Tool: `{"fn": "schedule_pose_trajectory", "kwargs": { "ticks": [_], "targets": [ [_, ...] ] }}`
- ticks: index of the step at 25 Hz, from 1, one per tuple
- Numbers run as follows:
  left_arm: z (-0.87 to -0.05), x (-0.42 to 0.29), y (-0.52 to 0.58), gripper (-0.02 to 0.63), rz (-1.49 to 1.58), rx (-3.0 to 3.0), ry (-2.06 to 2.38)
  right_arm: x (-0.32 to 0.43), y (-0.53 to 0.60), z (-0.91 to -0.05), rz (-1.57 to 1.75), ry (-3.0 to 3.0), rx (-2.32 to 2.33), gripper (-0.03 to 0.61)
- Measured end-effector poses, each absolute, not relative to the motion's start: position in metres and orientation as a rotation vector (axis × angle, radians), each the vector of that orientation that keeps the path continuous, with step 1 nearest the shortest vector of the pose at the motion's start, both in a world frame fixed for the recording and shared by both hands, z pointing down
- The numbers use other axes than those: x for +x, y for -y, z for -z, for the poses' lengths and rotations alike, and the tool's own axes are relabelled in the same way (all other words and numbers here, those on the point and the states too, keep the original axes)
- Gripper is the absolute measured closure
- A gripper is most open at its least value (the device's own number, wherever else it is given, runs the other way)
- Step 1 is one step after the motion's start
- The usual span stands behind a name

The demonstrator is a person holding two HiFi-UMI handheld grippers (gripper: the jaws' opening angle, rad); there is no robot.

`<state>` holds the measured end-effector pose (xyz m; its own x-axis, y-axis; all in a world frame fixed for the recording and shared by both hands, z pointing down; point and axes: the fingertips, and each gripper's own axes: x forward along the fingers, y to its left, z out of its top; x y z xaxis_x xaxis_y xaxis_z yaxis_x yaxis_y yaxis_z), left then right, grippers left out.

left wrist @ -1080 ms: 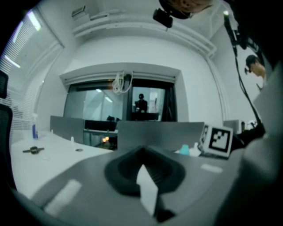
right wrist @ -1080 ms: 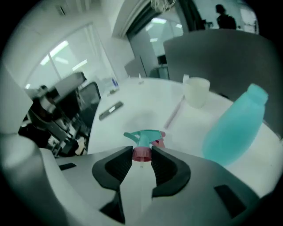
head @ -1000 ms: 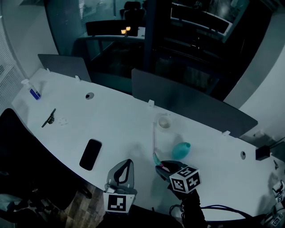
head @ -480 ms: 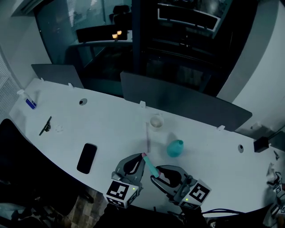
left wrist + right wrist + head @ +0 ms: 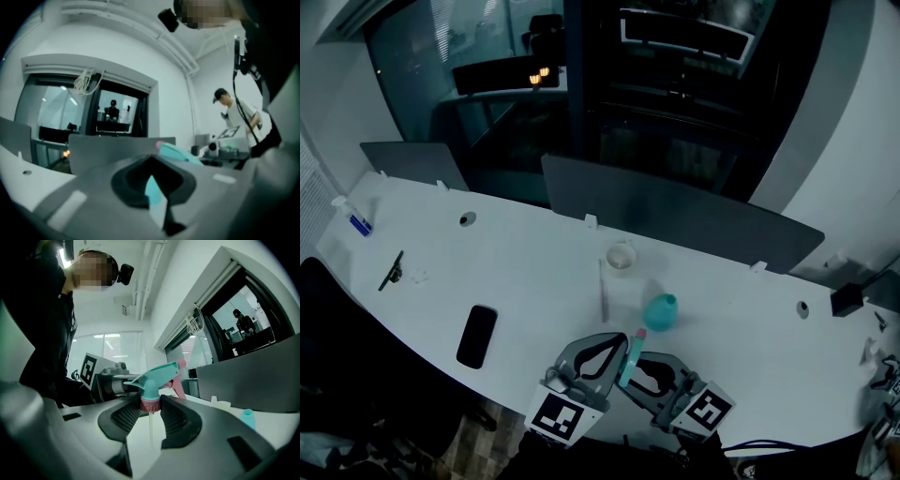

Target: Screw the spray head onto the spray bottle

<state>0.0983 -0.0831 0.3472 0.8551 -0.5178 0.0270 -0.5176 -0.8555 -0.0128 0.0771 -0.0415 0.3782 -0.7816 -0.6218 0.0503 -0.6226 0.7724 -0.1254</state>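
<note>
The teal spray head [image 5: 154, 378], with its pink collar and pink trigger, stands upright in my right gripper [image 5: 151, 405], whose jaws are shut on the collar; its thin dip tube hangs down between them. In the head view the spray head [image 5: 630, 354] sits between my right gripper [image 5: 637, 368] and my left gripper [image 5: 609, 349], lifted above the near edge of the table. My left gripper [image 5: 154, 161] is shut, its tips right beside the spray head [image 5: 180, 152]; whether it pinches any part I cannot tell. The teal bottle [image 5: 660, 311] stands on the table just beyond them, uncapped.
A small white cup [image 5: 621, 256] and a thin rod [image 5: 603, 291] lie behind the bottle. A black phone [image 5: 476, 336] lies to the left. Grey divider panels [image 5: 675, 214] run along the white table's [image 5: 525, 262] far edge. A person stands in the background [image 5: 234, 117].
The right gripper has lifted the spray head off the table and turned it upright. The left gripper has swung in to the right, up against it.
</note>
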Motion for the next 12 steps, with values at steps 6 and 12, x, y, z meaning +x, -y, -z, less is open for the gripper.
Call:
{"fn": "schedule_pose_trajectory", "kwargs": {
  "ticks": [6, 12],
  "targets": [
    [-0.351, 0.096, 0.09, 0.61, 0.018, -3.047, -0.909, 0.096, 0.04, -0.374, -0.185, 2.94, 1.13, 0.443],
    [-0.41, 0.119, 0.111, 0.584, 0.243, -3.031, -0.787, 0.163, 0.033, -0.375, -0.132, 2.844, 1.406, 0.443]
  ]
}}
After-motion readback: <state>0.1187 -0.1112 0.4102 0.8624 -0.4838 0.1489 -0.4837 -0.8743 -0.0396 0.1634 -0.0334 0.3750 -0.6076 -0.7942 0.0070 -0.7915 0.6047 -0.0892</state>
